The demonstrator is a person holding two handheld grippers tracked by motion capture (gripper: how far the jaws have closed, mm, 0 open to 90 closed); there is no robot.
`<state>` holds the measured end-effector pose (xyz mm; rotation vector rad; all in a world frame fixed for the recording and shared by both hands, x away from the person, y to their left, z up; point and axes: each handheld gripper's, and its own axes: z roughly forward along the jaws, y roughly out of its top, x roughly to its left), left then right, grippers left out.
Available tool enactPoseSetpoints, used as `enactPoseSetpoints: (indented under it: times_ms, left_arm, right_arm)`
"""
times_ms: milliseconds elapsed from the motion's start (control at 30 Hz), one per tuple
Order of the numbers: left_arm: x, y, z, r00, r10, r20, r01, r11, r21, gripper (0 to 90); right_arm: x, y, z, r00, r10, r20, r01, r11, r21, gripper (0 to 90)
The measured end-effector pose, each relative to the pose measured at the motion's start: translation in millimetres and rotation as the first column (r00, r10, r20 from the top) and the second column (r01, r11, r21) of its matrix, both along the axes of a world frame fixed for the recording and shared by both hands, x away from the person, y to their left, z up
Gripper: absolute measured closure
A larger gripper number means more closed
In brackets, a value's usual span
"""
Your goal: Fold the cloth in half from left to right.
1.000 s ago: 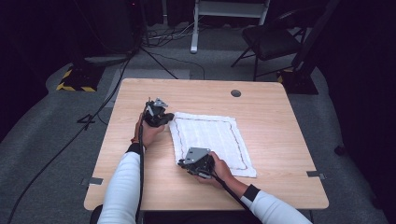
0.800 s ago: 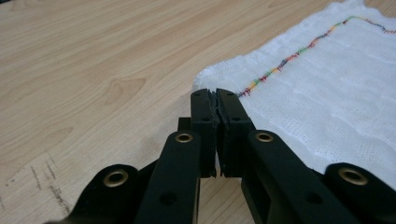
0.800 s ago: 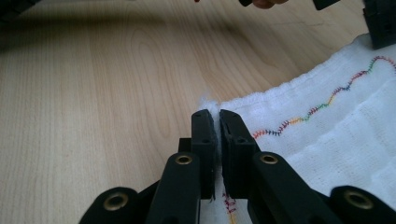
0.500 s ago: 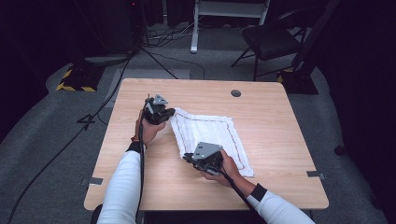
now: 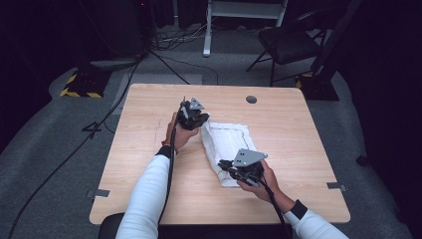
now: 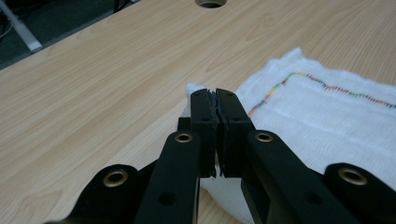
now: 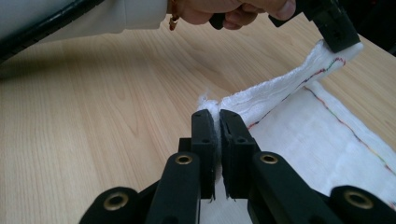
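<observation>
You had the white cloth [image 5: 230, 149] lying near the middle of the wooden table [image 5: 149, 164], with its left edge lifted off the surface and carried over toward the right, so the cloth was partly folded onto itself. A thin multicoloured stitched line [image 6: 322, 86] ran along its border.

Your left gripper [image 5: 195, 121] held the far left corner of the cloth. In the left gripper view its 2 black jaws were pressed almost together, with a sliver of white fabric pinched between them and the corner tuft showing just past the tips.

Your right gripper [image 5: 233, 169] held the near left corner in the same way. In the right gripper view the jaws were closed on a thin fold of cloth, and the raised edge ran taut from there up to the other gripper [image 7: 334, 25], which clamped the far end beside your left hand [image 7: 229, 10].

Both grippers were raised slightly above the table, the edge of the cloth stretched between them, while the right part of the cloth lay flat on the wood. A round hole [image 5: 251, 99] sat in the tabletop beyond the cloth, well apart from it.
</observation>
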<state>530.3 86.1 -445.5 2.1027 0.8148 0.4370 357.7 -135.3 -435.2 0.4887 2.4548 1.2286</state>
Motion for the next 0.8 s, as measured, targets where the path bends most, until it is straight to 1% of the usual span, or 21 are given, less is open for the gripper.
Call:
enactPoseSetpoints:
  times_ms: [133, 167, 233, 267, 300, 367, 433, 567, 633, 800]
  left_arm:
    - [3.2, -22.4, 3.9, 0.9996, -0.027, 0.006, 0.027, 0.9996, 0.001, 86.7]
    - [4.0, -28.1, 4.9, 0.9994, -0.032, 0.011, 0.032, 0.9995, 0.006, 86.7]
    - [5.0, -42.3, 5.7, 0.9988, -0.049, 0.008, 0.049, 0.9988, 0.004, 86.7]
    - [5.5, -46.5, 6.1, 0.9985, -0.054, 0.012, 0.054, 0.9985, 0.009, 86.7]
    - [6.4, -52.1, 6.4, 0.9981, -0.059, 0.014, 0.059, 0.9982, 0.013, 86.7]
    - [7.9, -63.6, 6.2, 0.9972, -0.074, 0.015, 0.074, 0.9972, 0.015, 86.7]
    - [9.7, -75.3, 5.0, 0.9959, -0.090, 0.008, 0.090, 0.9958, 0.021, 86.7]
    - [12.7, -92.1, 1.6, 0.9938, -0.111, 0.003, 0.111, 0.9933, 0.035, 86.8]
    - [13.9, -98.3, -0.3, 0.9935, -0.114, -0.002, 0.114, 0.9930, 0.030, 86.8]
    - [15.3, -115.1, -3.3, 0.9913, -0.131, -0.009, 0.131, 0.9907, 0.036, 86.8]
  right_arm:
    - [-0.8, -18.6, 1.7, 0.9994, -0.033, -0.005, 0.033, 0.9994, 0.010, 85.2]
    - [-1.0, -23.2, 1.7, 0.9991, -0.041, -0.007, 0.041, 0.9991, 0.011, 85.2]
    - [-2.5, -31.0, 1.1, 0.9986, -0.053, -0.005, 0.053, 0.9986, 0.003, 85.2]
    - [-3.6, -38.3, 0.7, 0.9978, -0.066, -0.005, 0.066, 0.9978, 0.001, 85.2]
    - [-3.6, -38.3, 0.7, 0.9978, -0.066, -0.005, 0.066, 0.9978, 0.001, 85.2]
    - [-4.9, -45.2, 0.2, 0.9969, -0.078, -0.008, 0.078, 0.9970, -0.002, 85.2]
    - [-5.8, -53.0, 0.0, 0.9958, -0.091, -0.009, 0.091, 0.9958, -0.004, 85.2]
    - [-6.7, -66.9, -0.8, 0.9936, -0.112, -0.017, 0.112, 0.9937, -0.005, 85.2]
    - [-6.6, -72.2, -2.1, 0.9929, -0.117, -0.025, 0.116, 0.9931, -0.012, 85.1]
    - [-7.6, -87.7, -5.5, 0.9887, -0.145, -0.037, 0.145, 0.9893, -0.020, 85.1]
